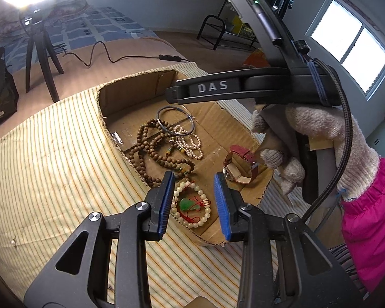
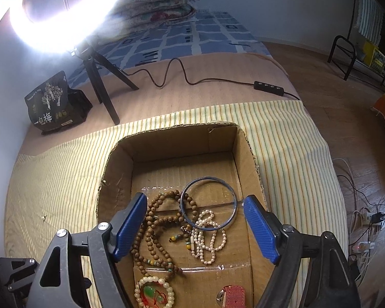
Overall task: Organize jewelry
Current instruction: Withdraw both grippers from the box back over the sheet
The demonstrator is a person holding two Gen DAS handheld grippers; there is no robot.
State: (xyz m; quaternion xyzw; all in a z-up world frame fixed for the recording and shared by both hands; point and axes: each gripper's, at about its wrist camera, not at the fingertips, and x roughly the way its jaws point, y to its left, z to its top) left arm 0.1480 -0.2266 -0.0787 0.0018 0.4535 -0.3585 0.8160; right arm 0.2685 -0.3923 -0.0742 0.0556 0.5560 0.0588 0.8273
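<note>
A shallow cardboard box (image 1: 131, 95) (image 2: 166, 138) lies on a striped cloth and holds jewelry. Inside are a brown wooden bead necklace (image 1: 151, 148) (image 2: 154, 220), a silver bangle (image 1: 175, 121) (image 2: 208, 202), a pearl strand (image 1: 190, 143) (image 2: 209, 238), a white bead bracelet with a green jade pendant and red cord (image 1: 191, 205) (image 2: 154, 292), and a red-strap watch (image 1: 240, 164) (image 2: 233, 295). My left gripper (image 1: 193, 179) is open above the white bead bracelet. My right gripper (image 2: 193, 200) is open above the bangle and necklace; its body shows in the left wrist view (image 1: 243, 87).
A ring light on a black tripod (image 2: 100, 77) stands behind the box, its cable and switch (image 2: 268, 85) trailing right. A dark snack bag (image 2: 54, 102) sits at the left. The striped cloth (image 1: 51, 159) covers the bed's end. Cables and a power strip (image 2: 367, 220) lie on the floor.
</note>
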